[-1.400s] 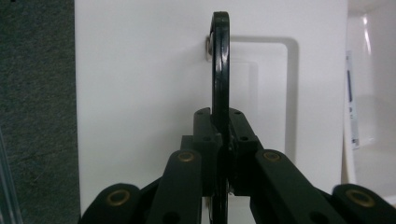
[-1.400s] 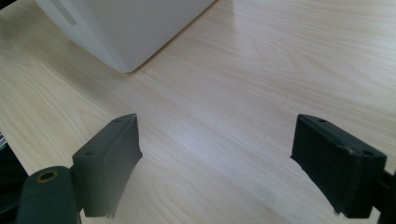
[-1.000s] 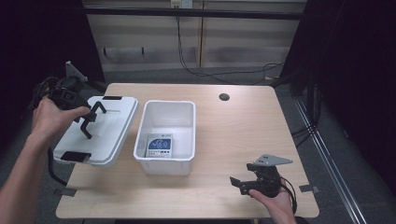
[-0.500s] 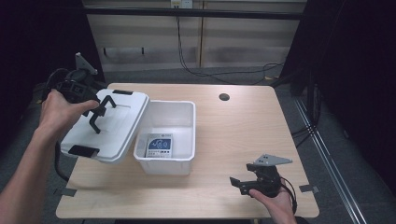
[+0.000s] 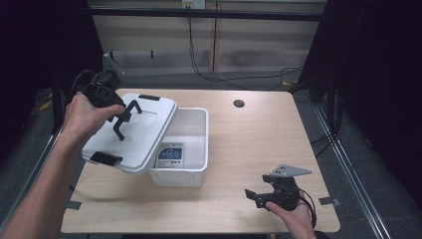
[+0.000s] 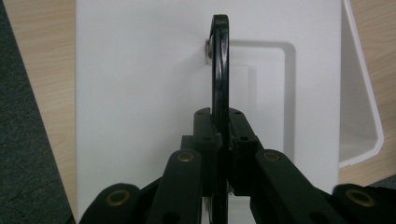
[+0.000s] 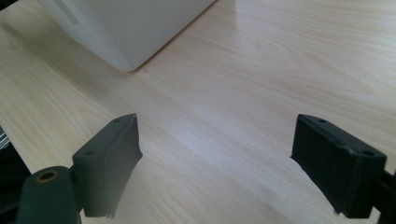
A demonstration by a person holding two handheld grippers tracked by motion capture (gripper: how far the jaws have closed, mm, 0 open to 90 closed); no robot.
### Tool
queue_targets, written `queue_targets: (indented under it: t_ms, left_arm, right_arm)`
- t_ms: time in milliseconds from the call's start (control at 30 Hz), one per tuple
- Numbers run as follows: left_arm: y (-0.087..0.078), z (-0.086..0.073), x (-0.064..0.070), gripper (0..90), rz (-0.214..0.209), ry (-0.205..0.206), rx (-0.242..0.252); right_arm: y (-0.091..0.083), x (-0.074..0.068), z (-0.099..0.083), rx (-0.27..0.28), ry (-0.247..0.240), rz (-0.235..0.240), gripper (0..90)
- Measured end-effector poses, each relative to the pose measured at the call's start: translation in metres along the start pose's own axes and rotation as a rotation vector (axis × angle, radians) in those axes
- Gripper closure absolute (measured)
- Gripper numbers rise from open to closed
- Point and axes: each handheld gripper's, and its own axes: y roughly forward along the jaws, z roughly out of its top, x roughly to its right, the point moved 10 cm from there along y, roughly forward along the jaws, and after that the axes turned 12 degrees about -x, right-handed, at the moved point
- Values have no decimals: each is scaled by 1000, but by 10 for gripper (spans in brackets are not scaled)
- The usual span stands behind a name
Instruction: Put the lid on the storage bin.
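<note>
The left gripper [image 5: 118, 115] carries the white lid [image 5: 132, 134] by its black handle [image 6: 220, 70], holding it tilted over the left rim of the white storage bin [image 5: 196, 149]. The lid's right edge overlaps the open bin, while its left, latch-bearing end hangs lower over the wooden table [image 5: 249, 144]. This attitude suggests that the lid is being brought across so as to cover the bin. In the left gripper view, the jaws are clamped on the upright handle loop, which stands edge-on between them. The grip at the handle lets the lid swing level under its own weight. A printed card [image 5: 170, 155] lies on the bin floor. The right gripper [image 5: 259, 195] rests low near the table's front edge, well apart from the bin. Its jaws are spread wide and grasp nothing, with bare tabletop between them.
</note>
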Motion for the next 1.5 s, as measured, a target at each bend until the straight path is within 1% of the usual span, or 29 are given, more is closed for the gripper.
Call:
queue_targets:
  t_ms: [33, 100, 133, 167, 233, 300, 400, 433, 567, 633, 667, 800, 900, 1033, 1133, 1167, 1300, 1367, 1400, 1433, 1467, 1500]
  left_arm:
    - [1, 1, 4, 847, -3, 2, 0]
    - [2, 2, 7, 847, 5, 13, -10]
    - [2, 3, 9, 847, 9, 12, -9]
    - [3, 5, 12, 848, 6, 7, -6]
    - [4, 6, 17, 847, 10, 14, -9]
    - [5, 8, 22, 847, 2, 18, -16]
    - [13, 10, 28, 847, 12, 27, -17]
    - [15, 10, 30, 848, 15, 31, -28]
    - [19, 12, 36, 848, 3, 23, -35]
    - [20, 14, 39, 848, 7, 21, -31]
    - [20, 15, 41, 848, 0, 16, -29]
    - [24, 16, 47, 848, -20, 19, -40]
    - [26, 19, 48, 848, -18, -1, -44]
    - [29, 21, 52, 848, -33, -24, -52]
    - [32, 22, 54, 848, -18, -49, -63]
    - [33, 23, 54, 848, -12, -52, -64]
    - [35, 26, 57, 848, -30, -93, -55]
    - [37, 26, 59, 848, -37, -112, -61]
    - [38, 27, 59, 848, -41, -135, -57]
    - [38, 26, 59, 848, -40, -136, -64]
    - [38, 27, 60, 847, -34, -147, -65]
    - [38, 28, 62, 847, -40, -155, -61]
  right_arm:
    - [0, 0, 0, 0, 1, 1, 145]
    - [0, 0, 0, 0, 1, 0, 145]
    - [0, 0, 0, 0, 1, 0, 145]
    - [0, 0, 0, 0, 0, 0, 145]
    - [0, 0, 0, 0, 0, 0, 145]
    - [0, 0, 0, 0, 1, 0, 145]
    - [0, 0, 0, 0, -1, 0, 145]
    - [0, -1, 0, 0, -1, 2, 145]
    - [0, 0, 0, -2, 0, 2, 145]
    - [0, 0, 0, 0, -5, 4, 145]
    - [0, 0, 0, 0, -5, 3, 145]
    - [0, 0, 0, -2, -2, 2, 145]
    - [0, 0, 0, -3, -2, 0, 145]
    - [0, 1, -1, -5, 2, 0, 144]
    - [0, 0, -1, -5, -2, 1, 144]
    - [0, 0, -1, -5, -2, 0, 144]
    - [0, 0, -1, -4, 0, 1, 144]
    - [0, 1, -1, -2, -2, 1, 144]
    - [0, 1, -1, -3, 0, 1, 144]
    - [0, 1, -1, -2, -1, -1, 144]
    - [0, 1, -1, -2, -2, -2, 144]
    - [0, 1, -1, -3, 2, -1, 145]
